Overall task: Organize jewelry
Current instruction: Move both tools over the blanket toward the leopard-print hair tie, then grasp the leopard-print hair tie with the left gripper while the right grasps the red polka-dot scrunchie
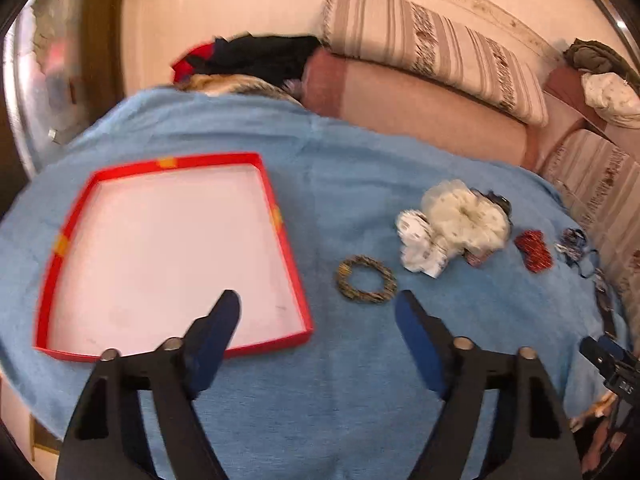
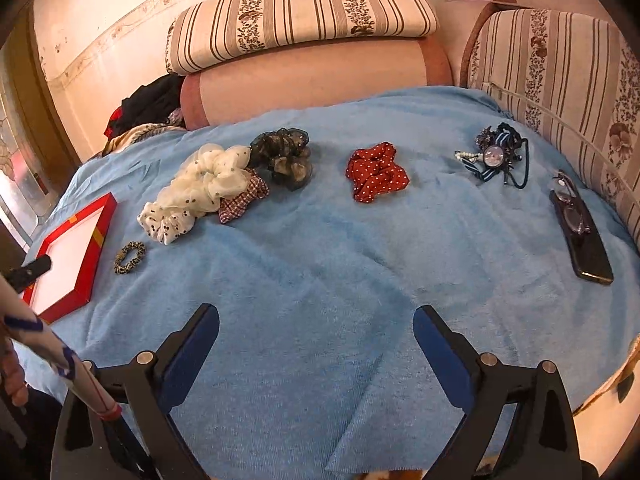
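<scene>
A shallow red box (image 1: pixel 280 216) with a white floor lies empty on the blue cloth (image 1: pixel 360 380). Just right of it rests a small leopard-print scrunchie (image 1: pixel 366 279), also seen in the right wrist view (image 2: pixel 129 257). My left gripper (image 1: pixel 317 298) hovers open, one finger over the box's near corner, the other beside that scrunchie, nothing between them. Further right lie a cream dotted scrunchie (image 2: pixel 208 184), a checked one (image 2: pixel 244 200), a dark sheer one (image 2: pixel 286 158) and a red dotted one (image 2: pixel 376 172). My right gripper (image 2: pixel 317 311) is open over bare cloth.
A tangle of blue striped hair ties with a round brooch (image 2: pixel 496 156) sits at the far right. A dark phone (image 2: pixel 592 256) with glasses on it lies near the right edge. Striped cushions (image 2: pixel 300 12) border the back. A patterned sleeve (image 2: pixel 48 348) crosses the lower left.
</scene>
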Motion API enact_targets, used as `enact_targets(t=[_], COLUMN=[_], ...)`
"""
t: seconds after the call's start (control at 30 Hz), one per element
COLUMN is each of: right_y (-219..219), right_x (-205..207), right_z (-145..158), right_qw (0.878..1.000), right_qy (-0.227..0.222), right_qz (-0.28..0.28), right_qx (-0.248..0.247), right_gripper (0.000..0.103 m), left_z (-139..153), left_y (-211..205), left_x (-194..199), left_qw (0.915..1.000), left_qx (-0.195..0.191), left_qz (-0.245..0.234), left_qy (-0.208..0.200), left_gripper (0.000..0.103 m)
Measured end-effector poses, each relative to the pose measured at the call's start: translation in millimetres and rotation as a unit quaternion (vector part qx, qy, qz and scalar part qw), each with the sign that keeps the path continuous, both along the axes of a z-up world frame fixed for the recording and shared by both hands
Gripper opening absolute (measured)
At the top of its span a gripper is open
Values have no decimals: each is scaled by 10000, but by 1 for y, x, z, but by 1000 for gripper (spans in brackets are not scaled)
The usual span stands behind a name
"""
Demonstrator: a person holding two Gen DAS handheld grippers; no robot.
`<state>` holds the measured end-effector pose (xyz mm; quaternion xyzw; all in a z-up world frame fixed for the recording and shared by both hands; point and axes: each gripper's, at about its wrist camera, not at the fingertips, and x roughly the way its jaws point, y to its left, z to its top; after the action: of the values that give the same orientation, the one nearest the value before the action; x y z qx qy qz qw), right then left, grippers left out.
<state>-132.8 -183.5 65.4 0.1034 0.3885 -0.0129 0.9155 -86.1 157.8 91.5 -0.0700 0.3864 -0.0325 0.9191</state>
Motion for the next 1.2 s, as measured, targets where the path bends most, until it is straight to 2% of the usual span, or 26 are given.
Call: enact_targets(t=[0.2,0.43,0.53,0.6,0.67,0.7,0.77,0.87,1.03,1.2], right_y=[-8,-19,-21,-21,-21,-22,-23,-30,-47,-70], right_x=[2,5,8,10,13,15,19,28,53,89], right_z=[-3,-9,-12,-13,-14,-14,-13,-8,9,18], right_qw=[10000,9998,9997,9997,9996,9996,9995,9993,9983,9967], right_qy=[4,95,131,148,167,167,169,145,14,-2], right_qz=[-60,-172,-198,-197,-204,-207,-224,-317,-570,-782], right_qx=[7,58,68,70,94,103,128,165,126,227], right_gripper=[99,99,99,99,99,99,99,99,99,99], left_z=[-18,-52,-70,-76,-78,-78,-76,-70,-50,-40], left_y=[-46,-76,-77,-76,-75,-72,-64,-56,-54,-57], left_x=[27,83,98,99,98,98,98,98,93,92], left_qw=[9975,9930,9916,9914,9910,9915,9927,9956,9979,9979], left_qx=[307,711,705,813,967,968,928,667,437,207], left_qz=[-606,-679,-599,-529,-465,-412,-316,-322,-440,-620], left_qy=[203,647,903,880,803,760,708,578,177,-37], left_gripper=[76,76,76,66,46,40,15,8,8,8])
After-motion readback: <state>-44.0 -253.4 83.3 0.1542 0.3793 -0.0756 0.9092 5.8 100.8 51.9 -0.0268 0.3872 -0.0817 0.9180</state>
